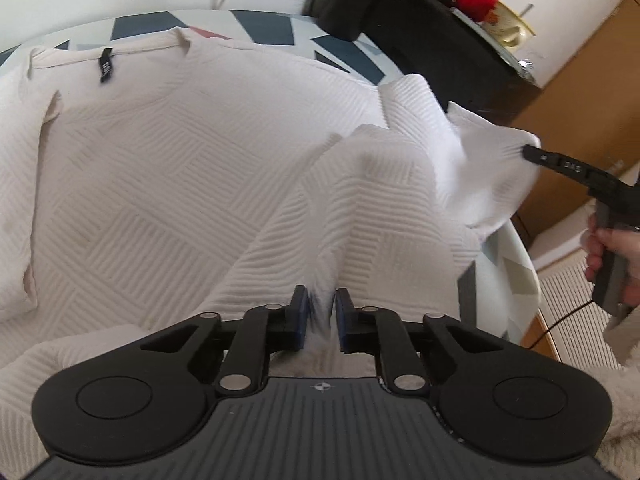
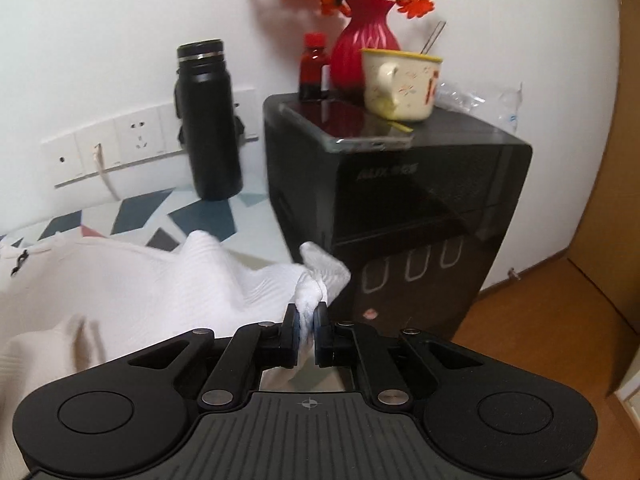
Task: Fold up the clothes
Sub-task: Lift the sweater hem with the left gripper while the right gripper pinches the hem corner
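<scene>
A white textured sweater [image 1: 168, 152] lies spread on the patterned table [image 1: 260, 28], its collar with a black tag [image 1: 105, 65] at the far left. My left gripper [image 1: 321, 304] is shut on a raised fold near the sweater's lower edge. My right gripper [image 2: 307, 320] is shut on a bunched end of the same sweater [image 2: 160, 280], lifted off the table at the right. In the left wrist view the right gripper [image 1: 532, 152] shows at the far right, held by a hand [image 1: 616, 256], pinching the white fabric.
A black appliance [image 2: 400, 208] stands close at the table's right end, carrying a phone [image 2: 348, 124], a cream mug [image 2: 400, 84], a red vase with orange flowers [image 2: 366, 36] and a small red bottle [image 2: 314, 68]. A black flask [image 2: 210, 120] stands by the wall sockets [image 2: 132, 140].
</scene>
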`<state>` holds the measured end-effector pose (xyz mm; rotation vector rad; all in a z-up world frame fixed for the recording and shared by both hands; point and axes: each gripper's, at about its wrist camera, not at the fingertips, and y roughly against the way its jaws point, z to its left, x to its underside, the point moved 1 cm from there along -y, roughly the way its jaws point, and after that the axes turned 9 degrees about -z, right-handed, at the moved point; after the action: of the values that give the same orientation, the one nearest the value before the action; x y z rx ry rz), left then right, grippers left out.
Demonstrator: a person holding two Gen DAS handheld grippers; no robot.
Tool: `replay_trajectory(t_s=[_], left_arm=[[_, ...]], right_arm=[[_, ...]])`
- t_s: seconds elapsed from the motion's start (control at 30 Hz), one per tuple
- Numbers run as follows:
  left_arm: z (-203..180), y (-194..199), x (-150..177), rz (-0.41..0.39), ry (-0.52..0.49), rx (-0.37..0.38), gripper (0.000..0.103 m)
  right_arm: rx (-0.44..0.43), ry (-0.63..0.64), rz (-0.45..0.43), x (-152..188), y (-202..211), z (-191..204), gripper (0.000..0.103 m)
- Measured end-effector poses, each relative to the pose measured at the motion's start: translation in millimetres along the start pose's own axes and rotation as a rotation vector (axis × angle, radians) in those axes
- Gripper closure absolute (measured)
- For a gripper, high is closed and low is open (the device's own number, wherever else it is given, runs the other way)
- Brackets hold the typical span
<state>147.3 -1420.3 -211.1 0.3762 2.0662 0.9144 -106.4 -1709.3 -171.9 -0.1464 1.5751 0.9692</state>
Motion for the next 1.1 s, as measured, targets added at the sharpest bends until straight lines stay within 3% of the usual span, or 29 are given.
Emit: replay_trajectory(t_s=[0.2, 0.27, 0.33, 0.47, 0.57, 0.6, 0.67, 0.73, 0.9, 1.0, 1.1], left_arm=[[3.7, 7.0, 1.9, 0.01, -0.03, 0.054, 0.092], [-2.4, 2.3, -3.6, 0.01, -0.093, 0.047, 0.074], [-11.5, -2.3, -12.5, -0.026, -0.165, 0.044, 0.026], [-23.2, -21.9, -37.9, -0.097, -0.254, 0.079, 0.025], [-20.7, -25.9, -42.3, -0.056, -0.25, 0.134, 0.025], [-20.0, -25.6, -42.8, -0.042, -0.249, 0.154, 0.026], [-18.4, -25.2, -43.6, -0.013, -0.246, 0.194, 0.045], [-16.9, -24.7, -44.5, 0.016, -0.243, 0.235, 0.093], [-13.0, -23.5, -46.6, 0.089, -0.235, 0.336, 0.095], [-25.1, -5.8, -29.2, 0.165, -0.242, 0.492, 0.095], [-34.8, -9.0, -1.0, 0.285, -0.264, 0.59, 0.094]], right_arm=[[-0.051, -0.103, 0.023, 1.6, 6.6, 14.6, 0.097], [-0.053, -0.114, 0.03, 0.4, 5.7, 18.0, 0.097], [-0.054, -0.139, 0.041, -0.3, 4.0, 21.4, 0.096], [-0.056, -0.139, 0.066, -0.4, 2.1, 31.2, 0.096], [-0.055, -0.122, 0.086, -0.1, 1.0, 38.4, 0.096], [-0.052, -0.121, 0.093, -0.2, 0.4, 39.8, 0.096], [-0.046, -0.118, 0.108, -0.1, -0.9, 42.4, 0.096], [-0.035, -0.114, 0.121, 0.5, -1.3, 44.4, 0.096], [-0.022, -0.14, 0.13, 5.5, 6.8, 49.9, 0.096], [-0.035, -0.165, 0.132, 10.2, 12.7, 54.8, 0.096], [-0.025, -0.163, 0.149, 14.8, 10.7, 60.4, 0.096]])
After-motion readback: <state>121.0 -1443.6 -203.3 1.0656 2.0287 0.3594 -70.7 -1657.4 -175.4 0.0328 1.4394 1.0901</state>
